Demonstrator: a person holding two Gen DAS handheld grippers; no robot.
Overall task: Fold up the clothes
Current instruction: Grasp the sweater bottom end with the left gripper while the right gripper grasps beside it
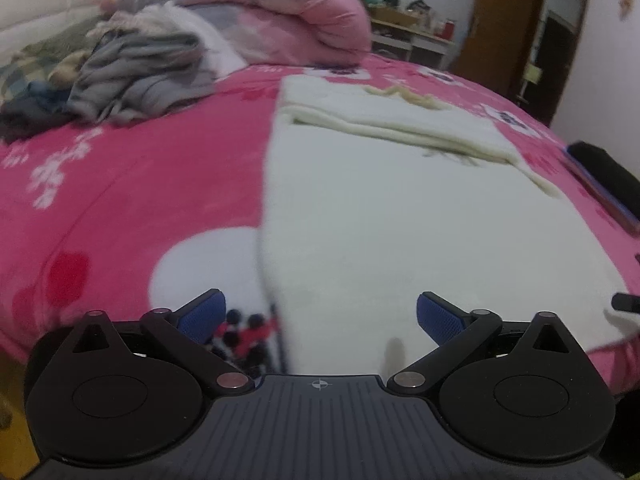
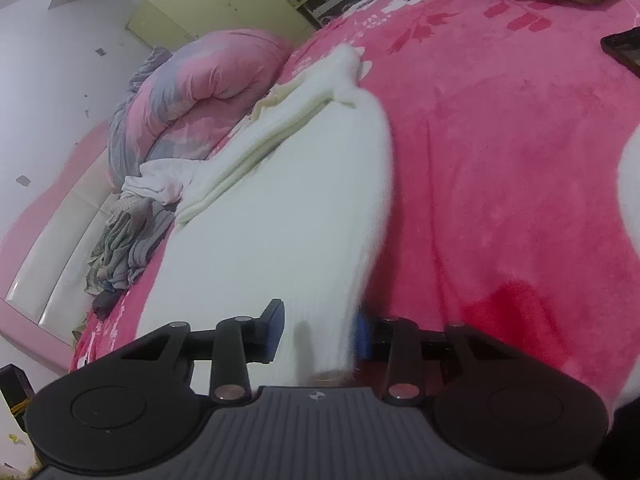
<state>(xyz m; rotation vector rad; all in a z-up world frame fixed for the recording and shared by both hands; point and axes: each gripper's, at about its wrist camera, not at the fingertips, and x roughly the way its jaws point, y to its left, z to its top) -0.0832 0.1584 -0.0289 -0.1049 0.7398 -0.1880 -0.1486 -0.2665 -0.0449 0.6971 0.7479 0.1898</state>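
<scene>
1. The white garment [image 1: 400, 220] lies flat on the pink blanket [image 1: 140, 184], its far end folded over.
2. The left gripper [image 1: 320, 316] is wide open above the garment's near left edge, holding nothing.
3. The right gripper [image 2: 320, 330] is clamped on the garment's near edge [image 2: 320, 340].
4. A pile of grey clothes [image 1: 140, 76] lies well apart, beside the rolled quilt [image 1: 260, 12].

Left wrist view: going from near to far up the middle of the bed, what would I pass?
Left gripper → white garment → its folded-over part → rolled pink quilt.
</scene>
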